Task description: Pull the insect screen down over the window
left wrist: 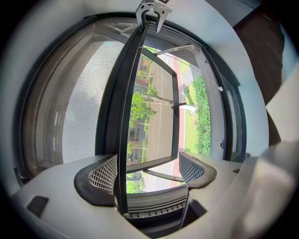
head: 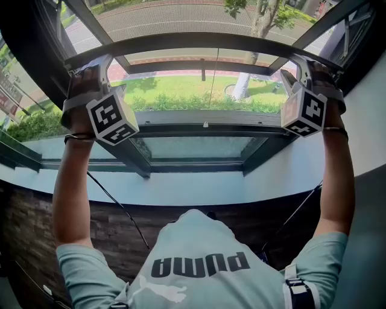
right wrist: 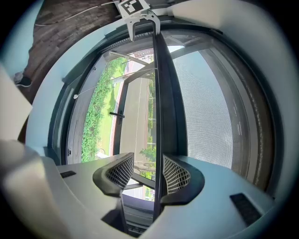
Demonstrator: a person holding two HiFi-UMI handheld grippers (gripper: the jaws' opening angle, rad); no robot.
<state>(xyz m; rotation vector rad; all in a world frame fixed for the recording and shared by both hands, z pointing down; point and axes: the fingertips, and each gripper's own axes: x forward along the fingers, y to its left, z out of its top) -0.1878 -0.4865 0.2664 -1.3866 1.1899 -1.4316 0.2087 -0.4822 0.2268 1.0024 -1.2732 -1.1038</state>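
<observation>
The insect screen's dark bottom bar (head: 205, 41) arcs across the top of the window, with grey mesh (head: 181, 15) above it. My left gripper (head: 90, 66) holds onto the bar's left end and my right gripper (head: 301, 67) onto its right end. In the left gripper view the bar (left wrist: 128, 93) runs between the jaws of the left gripper (left wrist: 147, 172) and rests against the left pad (left wrist: 103, 175), with a wide gap to the other pad. In the right gripper view the bar (right wrist: 156, 93) lies against the right pad (right wrist: 176, 175) of the right gripper (right wrist: 144, 173), and the jaws stand apart.
Below the bar the window sash (head: 202, 130) is swung open outward over lawn and a tree. A pale curved sill (head: 199, 184) runs under it, with a dark brick wall (head: 24, 229) beneath. Thin cables (head: 114, 202) hang down from the sill.
</observation>
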